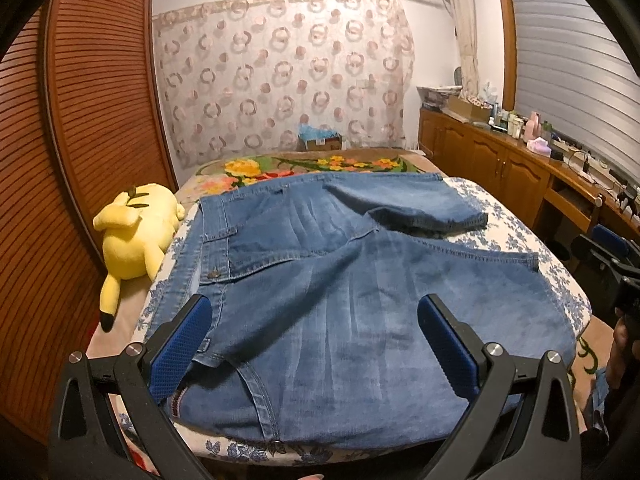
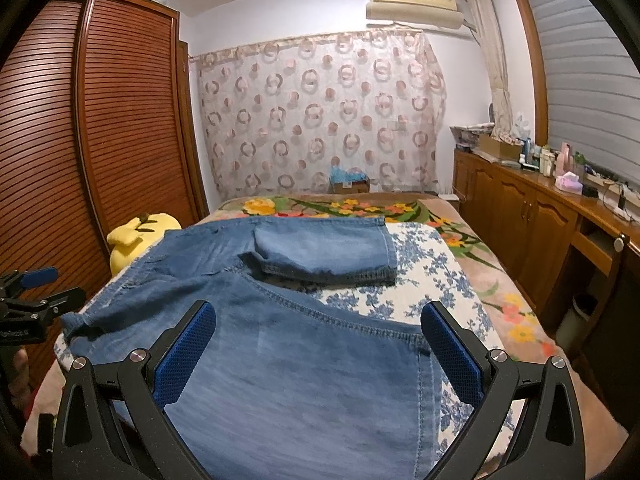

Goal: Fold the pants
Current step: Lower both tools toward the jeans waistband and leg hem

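Judging fold barely begun: denim pants (image 1: 340,300) lie spread on bed (image 2: 432,264), legs apart, I hold left gripper (image 1: 314,322) & right gripper (image 2: 318,330) both wide, gripping nothing.

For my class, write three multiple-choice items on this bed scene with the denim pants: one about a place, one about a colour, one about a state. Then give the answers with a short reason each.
1. Where does the plush toy lie?
A. On the pants
B. Beside the pants, toward the wardrobe
C. On the cabinet

2. What colour is the plush toy?
A. Yellow
B. Green
C. Red

3. How do both tools stand?
A. Shut on the denim
B. Open over the pants
C. Holding the toy

Answers:
1 B: the plush toy lies left of the pants, by the wardrobe.
2 A: its body is yellow.
3 B: left tool and right tool show wide-apart fingers.
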The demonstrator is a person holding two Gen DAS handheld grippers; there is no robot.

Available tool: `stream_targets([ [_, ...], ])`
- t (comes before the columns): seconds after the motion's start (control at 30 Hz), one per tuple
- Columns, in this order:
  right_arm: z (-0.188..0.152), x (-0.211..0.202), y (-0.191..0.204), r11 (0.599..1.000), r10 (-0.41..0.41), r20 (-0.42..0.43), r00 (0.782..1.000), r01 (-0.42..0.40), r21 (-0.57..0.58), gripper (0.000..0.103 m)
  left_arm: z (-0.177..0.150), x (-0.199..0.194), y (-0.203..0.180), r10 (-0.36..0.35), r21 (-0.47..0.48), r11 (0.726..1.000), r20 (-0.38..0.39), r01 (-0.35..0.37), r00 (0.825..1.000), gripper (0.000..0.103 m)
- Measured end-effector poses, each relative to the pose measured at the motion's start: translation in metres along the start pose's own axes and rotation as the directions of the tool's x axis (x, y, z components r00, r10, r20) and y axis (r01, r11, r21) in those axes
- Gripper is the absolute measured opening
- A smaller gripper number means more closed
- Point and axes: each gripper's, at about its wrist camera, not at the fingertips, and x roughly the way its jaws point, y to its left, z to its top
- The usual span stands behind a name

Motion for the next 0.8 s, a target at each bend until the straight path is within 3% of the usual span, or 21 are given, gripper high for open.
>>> stream_targets([
  [0.4,-0.001,-0.005,-0.004,1.000,-0.027,-0.057,0.998,0.027,0.001,0.102,-0.012,0.017,0.015,-0.007,-0.008,1.000,-0.035,0.007,0.999,0.103],
  [0.8,-0.010,-0.015,-0.022,0.997,-0.073,-0.155,0.985,0.076,0.014,0.100,-0.025,0.030,0.063,0.019,-0.053,0.998,-0.064,-0.022,0.998,0.103],
])
